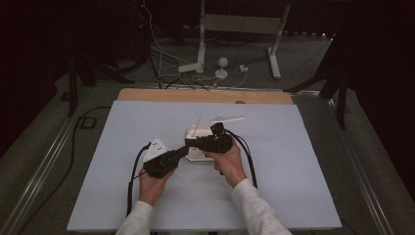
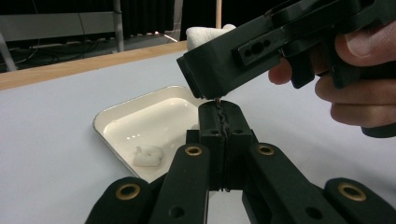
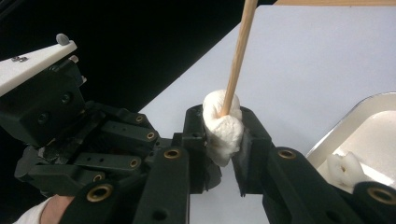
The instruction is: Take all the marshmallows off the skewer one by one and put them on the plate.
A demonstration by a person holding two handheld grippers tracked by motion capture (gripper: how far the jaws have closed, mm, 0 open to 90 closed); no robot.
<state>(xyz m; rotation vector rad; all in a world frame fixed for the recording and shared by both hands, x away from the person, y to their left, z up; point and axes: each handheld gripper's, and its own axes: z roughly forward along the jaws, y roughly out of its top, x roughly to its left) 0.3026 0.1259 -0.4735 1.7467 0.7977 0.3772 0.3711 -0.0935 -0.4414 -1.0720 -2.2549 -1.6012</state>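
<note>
Down at the near edge, two pale sleeves [image 1: 254, 208] come in over the white table [image 1: 293, 196], a hand on each gripper. The left hand [image 1: 150, 185] holds the left gripper [image 1: 185, 151], which points toward the middle with its grey plate [image 1: 155, 147] on top. In its own view the jaws are pressed fully together, and a thin stick end pokes up from the seam between them, so it is clamped on the skewer's [image 3: 237, 60] lower end.

Just beyond, the right hand [image 1: 227, 159] grips the right gripper [image 1: 188, 142], laid crosswise with its nose directly above the left one's tip; the two tools are almost touching. In the right gripper view its jaws are pinched on a marshmallow [image 3: 224, 128], pads pressing both sides so the soft white lump bulges between them. The skewer runs straight into the top of that marshmallow and rises up out of the picture. So the marshmallow sits on the stick, squeezed by the right jaws, right over the left jaws.

Under and just behind the tools lies a shallow white tray [image 1: 191, 156] on the table, near its middle. Inside it, in the left gripper view, one more marshmallow piece [image 2: 147, 156] rests near the closer rim.

Further back on the table lies a thin white strip [image 1: 227, 118], well apart from the tray. Past that, the wooden strip [image 1: 205, 96] at the table's far edge, then cables and a white stand [image 1: 240, 29] on the dark floor.
</note>
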